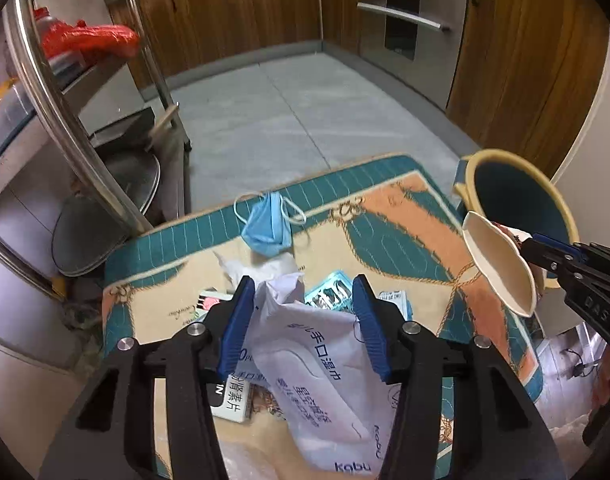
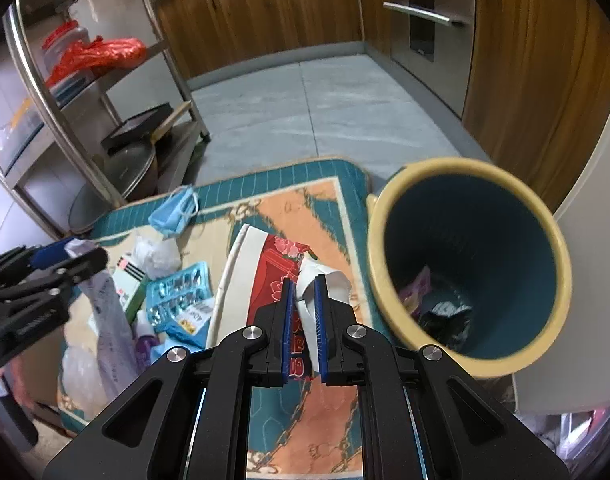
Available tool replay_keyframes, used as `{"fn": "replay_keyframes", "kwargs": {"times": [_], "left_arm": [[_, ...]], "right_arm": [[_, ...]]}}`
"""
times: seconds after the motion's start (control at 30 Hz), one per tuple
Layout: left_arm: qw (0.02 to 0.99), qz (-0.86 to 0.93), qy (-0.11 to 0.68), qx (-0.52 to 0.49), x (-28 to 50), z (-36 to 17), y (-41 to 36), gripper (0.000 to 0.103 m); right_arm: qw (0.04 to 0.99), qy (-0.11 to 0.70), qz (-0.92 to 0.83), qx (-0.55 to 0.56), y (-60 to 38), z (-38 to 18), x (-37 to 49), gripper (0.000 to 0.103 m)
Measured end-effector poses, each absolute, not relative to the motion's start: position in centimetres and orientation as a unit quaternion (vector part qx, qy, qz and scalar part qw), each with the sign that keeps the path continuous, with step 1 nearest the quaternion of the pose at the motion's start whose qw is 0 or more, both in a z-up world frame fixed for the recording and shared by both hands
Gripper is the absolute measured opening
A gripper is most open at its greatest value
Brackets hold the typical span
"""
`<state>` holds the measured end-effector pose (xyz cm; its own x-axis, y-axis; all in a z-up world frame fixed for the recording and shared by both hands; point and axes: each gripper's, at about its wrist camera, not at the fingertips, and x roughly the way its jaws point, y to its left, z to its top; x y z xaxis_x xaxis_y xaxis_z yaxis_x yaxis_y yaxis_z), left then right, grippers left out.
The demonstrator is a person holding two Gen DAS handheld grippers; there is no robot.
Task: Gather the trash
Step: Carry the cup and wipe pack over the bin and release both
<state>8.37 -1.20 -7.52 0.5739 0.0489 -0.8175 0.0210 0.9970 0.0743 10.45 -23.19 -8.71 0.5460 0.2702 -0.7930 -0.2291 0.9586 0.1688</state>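
Observation:
My left gripper holds a white wet-wipes packet between its blue pads above the patterned mat; it also shows at the left of the right wrist view. My right gripper is shut on a crushed red-and-white paper cup, held just left of the teal bin with a cream rim. In the left wrist view the cup hangs in front of the bin. A blue face mask, crumpled tissue and a blister pack lie on the mat.
A steel shelf rack with pans, a red bag and boxes stands at the left. Wooden cabinets and an oven line the back. The bin holds a few wrappers. Grey floor tiles lie beyond the mat.

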Motion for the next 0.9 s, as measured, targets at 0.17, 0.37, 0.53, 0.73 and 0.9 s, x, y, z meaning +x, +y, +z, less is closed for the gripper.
{"fn": "replay_keyframes", "kwargs": {"times": [0.17,0.37,0.53,0.73,0.9], "left_arm": [[0.893,-0.004,0.449,0.025,7.8,-6.5,-0.6,0.044],[0.908,-0.021,0.418,0.009,6.9,-4.1,-0.5,0.044],[0.921,-0.039,0.388,0.009,6.3,-2.0,-1.1,0.043],[0.935,-0.062,0.349,0.016,5.7,0.2,-2.4,0.043],[0.943,-0.079,0.324,0.020,5.5,1.6,-3.5,0.043]], "right_arm": [[0.883,0.450,0.135,0.025,-23.6,-8.3,10.5,0.011],[0.889,0.438,0.134,0.026,-23.8,-7.7,10.4,0.011],[0.892,0.430,0.134,0.029,-24.1,-7.2,10.4,0.011],[0.903,0.410,0.129,0.030,-24.9,-5.6,10.4,0.011],[0.911,0.395,0.117,0.026,-25.8,-4.3,10.6,0.011]]}}
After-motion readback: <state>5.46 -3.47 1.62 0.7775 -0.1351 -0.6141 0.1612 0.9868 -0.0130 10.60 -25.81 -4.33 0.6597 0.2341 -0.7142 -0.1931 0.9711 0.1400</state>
